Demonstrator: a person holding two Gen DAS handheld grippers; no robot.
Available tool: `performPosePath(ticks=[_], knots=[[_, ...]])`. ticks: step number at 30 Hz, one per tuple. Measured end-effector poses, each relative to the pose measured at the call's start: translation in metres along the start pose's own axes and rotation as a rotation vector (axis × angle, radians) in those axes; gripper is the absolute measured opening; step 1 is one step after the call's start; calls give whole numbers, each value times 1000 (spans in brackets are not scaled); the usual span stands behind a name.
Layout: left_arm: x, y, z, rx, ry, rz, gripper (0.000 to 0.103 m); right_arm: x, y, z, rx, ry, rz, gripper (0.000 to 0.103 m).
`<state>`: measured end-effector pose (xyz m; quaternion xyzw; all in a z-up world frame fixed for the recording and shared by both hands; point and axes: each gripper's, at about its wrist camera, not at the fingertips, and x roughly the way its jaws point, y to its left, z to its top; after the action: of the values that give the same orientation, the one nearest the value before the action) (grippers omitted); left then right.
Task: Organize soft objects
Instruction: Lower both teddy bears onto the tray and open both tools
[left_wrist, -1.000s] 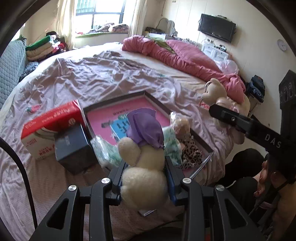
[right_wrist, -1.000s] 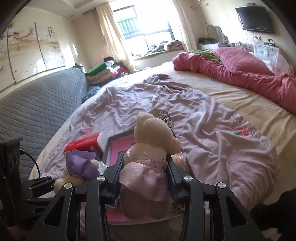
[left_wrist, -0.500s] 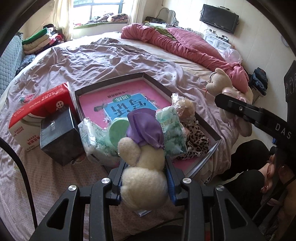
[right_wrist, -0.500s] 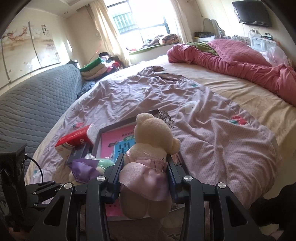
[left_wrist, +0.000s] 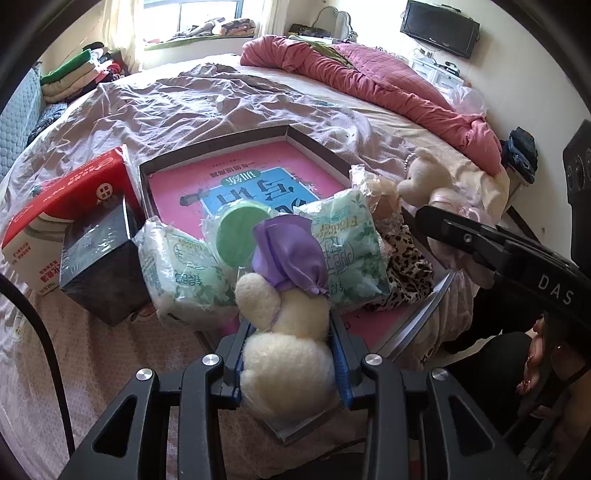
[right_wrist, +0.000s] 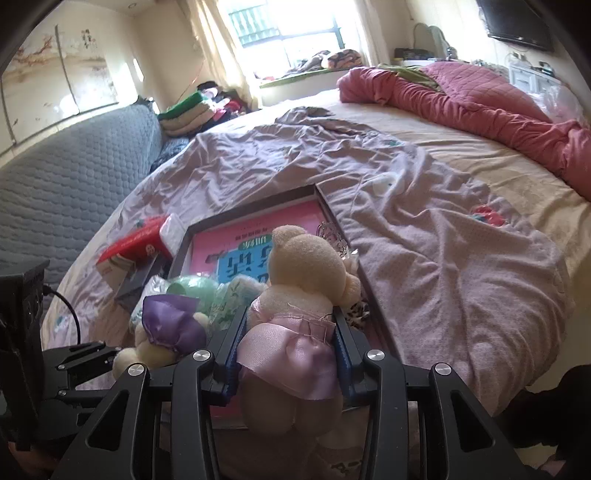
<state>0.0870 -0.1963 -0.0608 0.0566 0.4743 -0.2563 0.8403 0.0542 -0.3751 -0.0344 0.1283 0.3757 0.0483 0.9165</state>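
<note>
Now both grippers have advanced over the shallow tray (left_wrist: 314, 142), so placement looks near. The left gripper (left_wrist: 291, 354) is clamped on the purple-dressed plush bear (left_wrist: 286, 321), above the tray's near edge. The right gripper (right_wrist: 290, 354) is clamped on the pink-dressed plush bear (right_wrist: 295, 314), just beside it.

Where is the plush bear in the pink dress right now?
The pink-dress bear is clamped in the right claw, held above the near right edge of the shallow box. In the right wrist view, the purple-capped plush sits to its left.
</note>
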Motion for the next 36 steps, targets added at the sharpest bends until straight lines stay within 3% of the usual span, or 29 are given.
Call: performPosePath(ticks=[36], knots=[[13, 6, -3, -11, 2, -15, 37, 50, 1, -10, -38, 32, -36, 44]])
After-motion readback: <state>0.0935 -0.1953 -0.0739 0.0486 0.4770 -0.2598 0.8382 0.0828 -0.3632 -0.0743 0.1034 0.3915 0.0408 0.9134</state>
